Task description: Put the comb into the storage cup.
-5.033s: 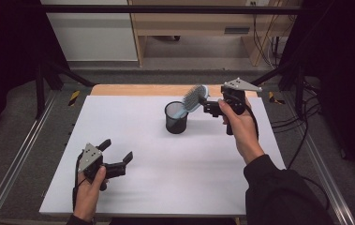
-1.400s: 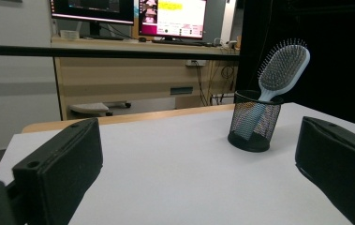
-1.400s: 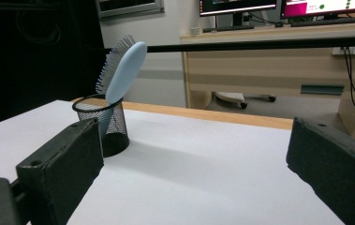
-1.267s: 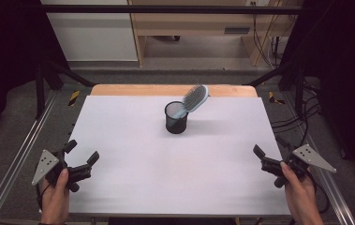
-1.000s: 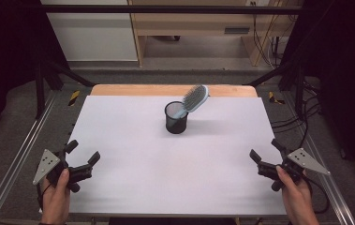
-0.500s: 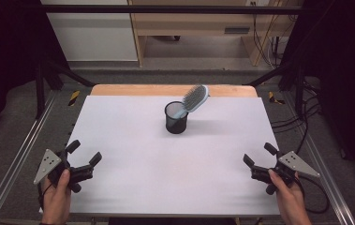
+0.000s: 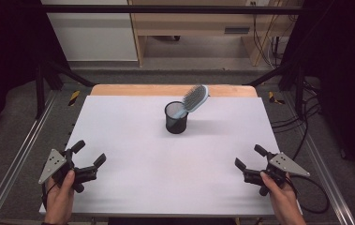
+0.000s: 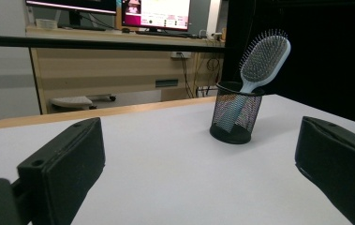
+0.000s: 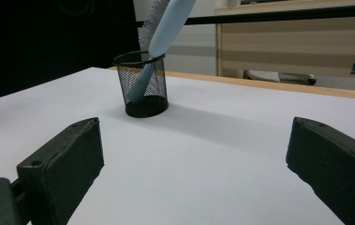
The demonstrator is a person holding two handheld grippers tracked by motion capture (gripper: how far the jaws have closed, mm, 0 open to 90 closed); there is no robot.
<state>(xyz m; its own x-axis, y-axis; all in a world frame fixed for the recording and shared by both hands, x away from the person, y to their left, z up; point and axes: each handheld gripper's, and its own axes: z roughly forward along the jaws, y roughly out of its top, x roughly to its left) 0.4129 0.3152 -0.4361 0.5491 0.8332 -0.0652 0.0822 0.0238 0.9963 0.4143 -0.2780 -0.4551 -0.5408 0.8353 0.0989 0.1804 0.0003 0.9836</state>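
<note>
Standing handle-down in the black wire-mesh cup [image 7: 176, 118], the pale blue paddle hairbrush [image 7: 194, 99] leans on its rim for support. Well short of that cup, the left gripper [image 7: 89, 158] and right gripper [image 7: 248, 160] rest spread wide, holding nothing.

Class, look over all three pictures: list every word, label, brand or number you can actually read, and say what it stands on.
None can be read.
Monitor behind the table: coloured screen content, too blurred to read.
Hairbrush, mesh cup, left gripper and right gripper: no lettering visible.
</note>
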